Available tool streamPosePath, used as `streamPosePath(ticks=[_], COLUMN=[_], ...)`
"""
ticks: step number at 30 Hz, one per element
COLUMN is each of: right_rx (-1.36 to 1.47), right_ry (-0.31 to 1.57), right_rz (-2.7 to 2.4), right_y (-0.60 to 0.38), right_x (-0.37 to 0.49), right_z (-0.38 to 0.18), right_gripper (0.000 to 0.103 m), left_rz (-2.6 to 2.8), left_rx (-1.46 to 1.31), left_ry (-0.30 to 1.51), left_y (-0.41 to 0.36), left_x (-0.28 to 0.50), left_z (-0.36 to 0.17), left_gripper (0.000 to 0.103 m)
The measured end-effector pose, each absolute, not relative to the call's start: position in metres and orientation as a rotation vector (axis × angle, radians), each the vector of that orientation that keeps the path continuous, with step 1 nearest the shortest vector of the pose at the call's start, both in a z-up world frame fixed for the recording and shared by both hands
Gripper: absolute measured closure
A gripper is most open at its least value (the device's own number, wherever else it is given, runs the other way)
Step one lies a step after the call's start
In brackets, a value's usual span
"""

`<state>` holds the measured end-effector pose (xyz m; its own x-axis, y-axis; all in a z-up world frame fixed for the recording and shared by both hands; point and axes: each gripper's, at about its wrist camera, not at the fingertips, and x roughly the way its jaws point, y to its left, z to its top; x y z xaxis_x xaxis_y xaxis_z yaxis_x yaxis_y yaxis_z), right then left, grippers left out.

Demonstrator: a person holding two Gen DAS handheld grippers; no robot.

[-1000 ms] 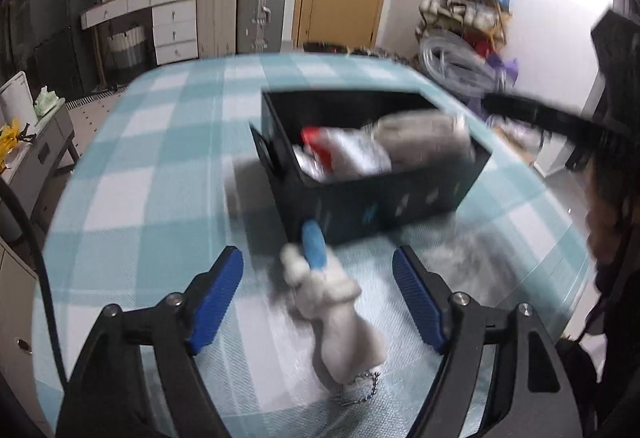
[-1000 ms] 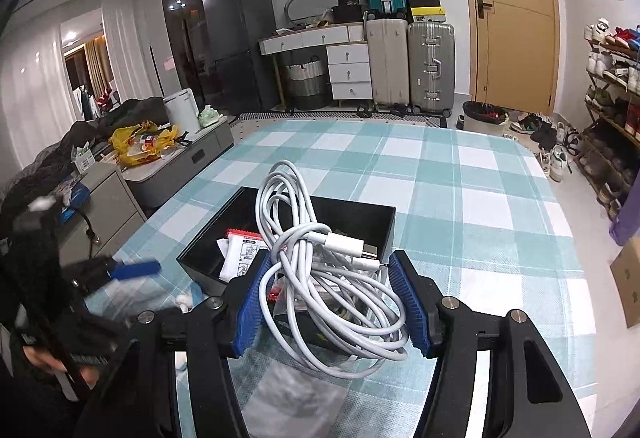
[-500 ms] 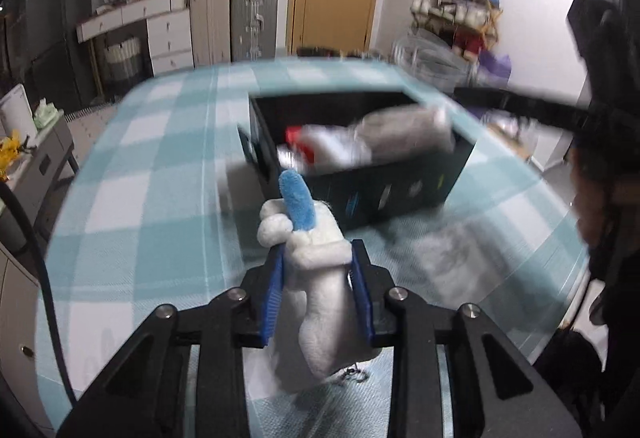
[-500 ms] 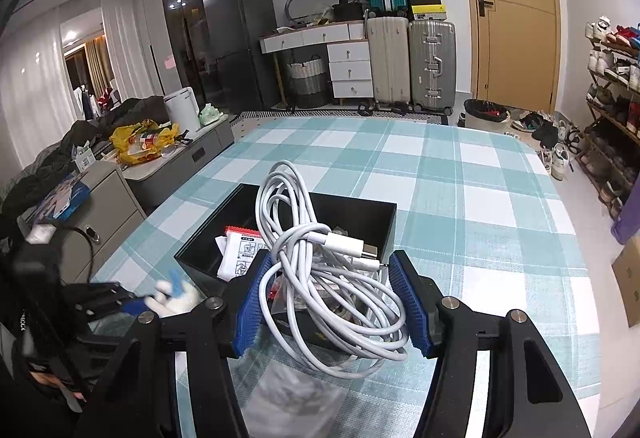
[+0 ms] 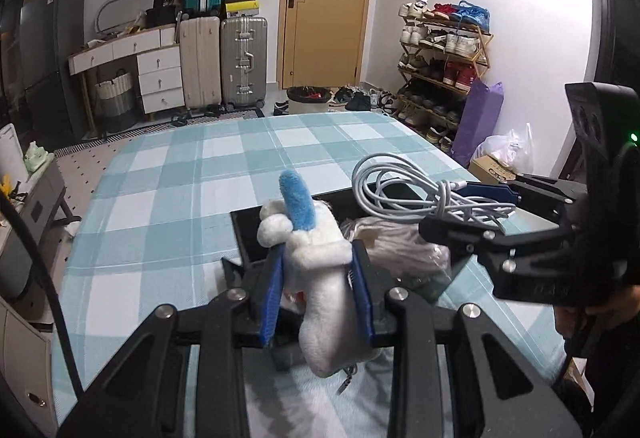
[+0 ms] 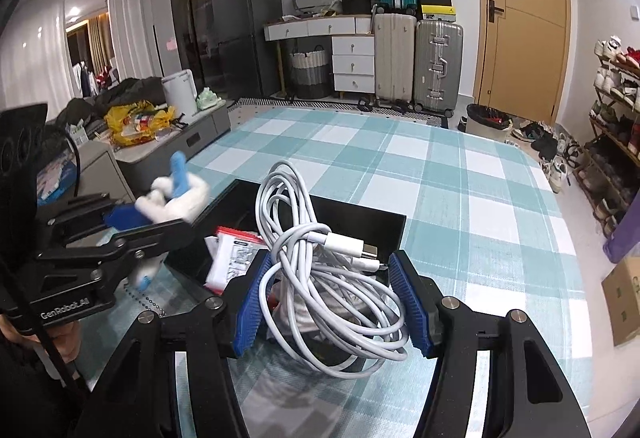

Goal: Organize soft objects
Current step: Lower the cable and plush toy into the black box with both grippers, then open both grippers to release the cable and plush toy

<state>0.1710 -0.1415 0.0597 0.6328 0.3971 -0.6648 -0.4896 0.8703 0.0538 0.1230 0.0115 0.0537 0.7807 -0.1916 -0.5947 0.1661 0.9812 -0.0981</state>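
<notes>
My left gripper (image 5: 318,290) is shut on a white plush toy (image 5: 320,278) with a blue ear and holds it in the air at the near left edge of the black bin (image 5: 248,234). The toy also shows in the right wrist view (image 6: 176,197). My right gripper (image 6: 332,298) is shut on a coiled white cable (image 6: 320,262) and holds it above the black bin (image 6: 360,209). The cable also shows in the left wrist view (image 5: 420,193). The bin holds a red-and-white packet (image 6: 232,254) and a grey-white bundle (image 5: 400,246).
The bin stands on a table with a teal-and-white checked cloth (image 5: 180,197). Suitcases (image 5: 224,61), a drawer unit and a door stand at the back. A shoe rack (image 5: 440,65) is on the right. A low cabinet with clutter (image 6: 132,125) stands left of the table.
My left gripper closed on the plush toy, lifted it off the cloth and carried it up to the bin. My right gripper kept the cable over the bin.
</notes>
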Motion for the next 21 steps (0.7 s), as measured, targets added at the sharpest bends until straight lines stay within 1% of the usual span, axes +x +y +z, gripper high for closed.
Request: streamPosePath(ticks=[12, 21], right_rx=[-0.371, -0.431], right_ry=[0.79, 0.837], right_rz=[0.46, 0.495], right_y=[-0.109, -0.099], right_x=[0.202, 0.216], right_z=[0.041, 0.027], right_gripper=[0.043, 0.043], left_rz=[-0.188, -0.187], left_rx=[-0.019, -0.024], left_ry=[0.707, 0.725], left_y=[-0.004, -0.001], left_x=[0.162, 0.166], left_z=[0.03, 0.025], left_gripper=[0.073, 0.07])
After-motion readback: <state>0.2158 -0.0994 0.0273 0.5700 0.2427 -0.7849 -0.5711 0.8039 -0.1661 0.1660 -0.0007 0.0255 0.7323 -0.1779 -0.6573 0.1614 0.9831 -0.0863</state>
